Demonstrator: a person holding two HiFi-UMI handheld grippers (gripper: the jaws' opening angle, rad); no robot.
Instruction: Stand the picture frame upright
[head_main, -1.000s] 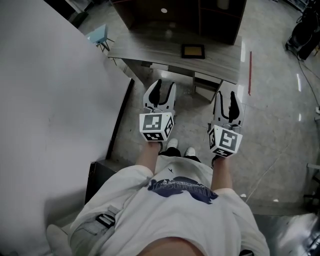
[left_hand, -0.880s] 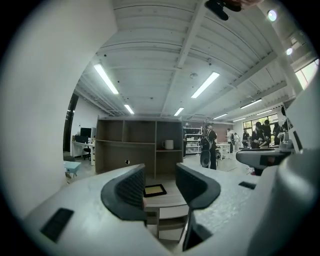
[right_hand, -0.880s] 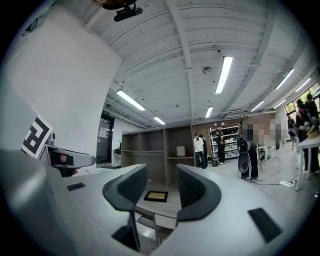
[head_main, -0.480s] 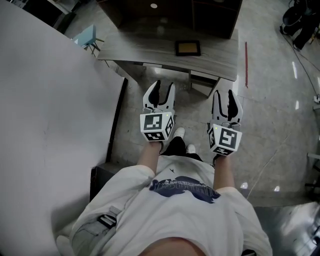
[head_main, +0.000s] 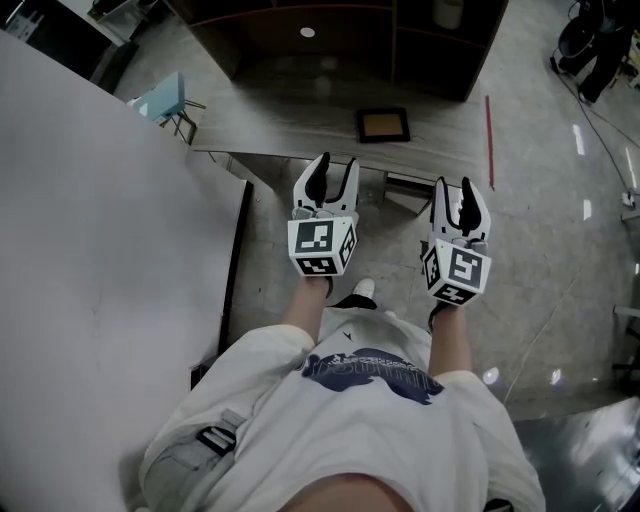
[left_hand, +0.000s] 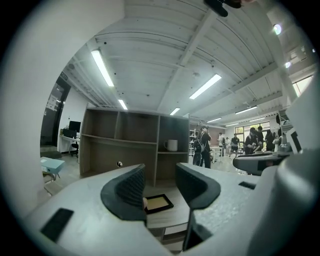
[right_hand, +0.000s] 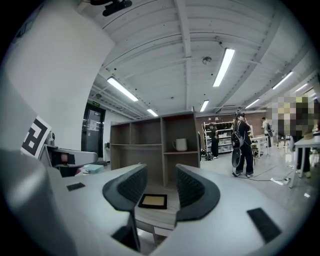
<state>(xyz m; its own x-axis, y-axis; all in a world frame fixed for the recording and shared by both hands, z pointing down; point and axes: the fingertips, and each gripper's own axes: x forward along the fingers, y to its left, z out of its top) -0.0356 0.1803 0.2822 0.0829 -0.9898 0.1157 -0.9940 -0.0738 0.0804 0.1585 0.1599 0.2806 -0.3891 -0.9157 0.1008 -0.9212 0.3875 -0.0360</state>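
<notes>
A tall white partition (head_main: 100, 250) fills your left side, its foot running along the pale, glossy floor (head_main: 560, 260) toward the left corner of the desk. Ahead of you stands the wooden desk. Its grey worktop (head_main: 280, 120) carries an open shelf unit (head_main: 330, 45) along the rear edge. A drawer unit (head_main: 405, 188) shows under the worktop's front edge, toward the right. Off the left corner stands a light-blue chair (head_main: 165, 98). Beyond the desk, people (right_hand: 243, 145) stand among racks in the open hall.

You hold both tools level and side by side, short of the front edge. The left gripper (head_main: 334, 170) has its jaws apart with nothing gripped, and the right gripper (head_main: 456, 192) is likewise spread and empty.

The picture frame (head_main: 384, 125), dark-rimmed with a tan centre, lies flat on the worktop's right half. It is about midway between the front edge and the shelf unit, well apart from both grippers. In each gripper view it shows through the gap of the jaws, some way ahead. Bare worktop and the front edge lie between it and your tongs.

A white mug (right_hand: 181, 144) sits on a shelf in the unit's right-hand bay, above and behind the frame. A thin red strip (head_main: 489, 140) marks the floor off the worktop's right edge.
</notes>
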